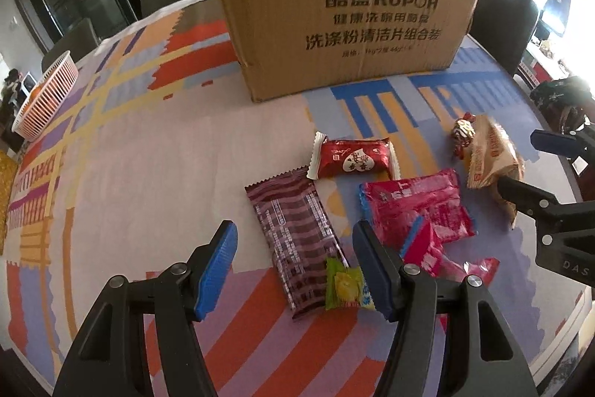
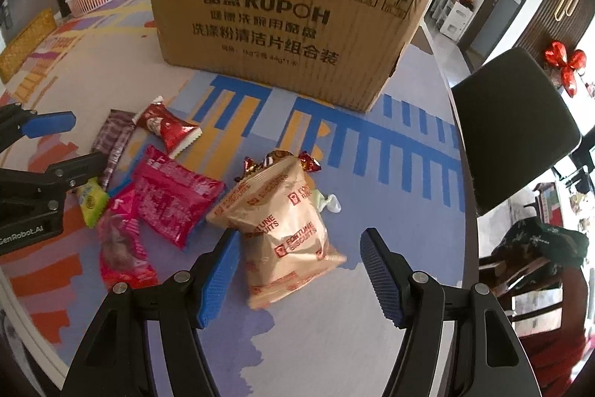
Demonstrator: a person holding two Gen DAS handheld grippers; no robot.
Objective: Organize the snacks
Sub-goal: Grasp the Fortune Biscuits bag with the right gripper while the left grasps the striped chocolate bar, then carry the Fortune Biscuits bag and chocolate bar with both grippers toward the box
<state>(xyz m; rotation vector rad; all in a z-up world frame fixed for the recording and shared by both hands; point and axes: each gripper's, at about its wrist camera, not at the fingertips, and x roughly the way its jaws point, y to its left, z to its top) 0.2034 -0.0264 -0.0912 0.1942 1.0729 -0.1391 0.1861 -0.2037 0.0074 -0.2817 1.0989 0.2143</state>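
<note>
Eight snacks [image 2: 286,222] (one box [image 2: 282,13])

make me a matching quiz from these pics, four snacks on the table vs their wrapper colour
Things:
1. long striped bar
2. biscuit bag
3. small candy by the bar's near end
4. heart-print snack nearest the cardboard box

Colours:
A. tan with orange print
B. red with white ends
C. dark maroon
D. green and yellow

Pairs: 1-C, 2-A, 3-D, 4-B
</note>
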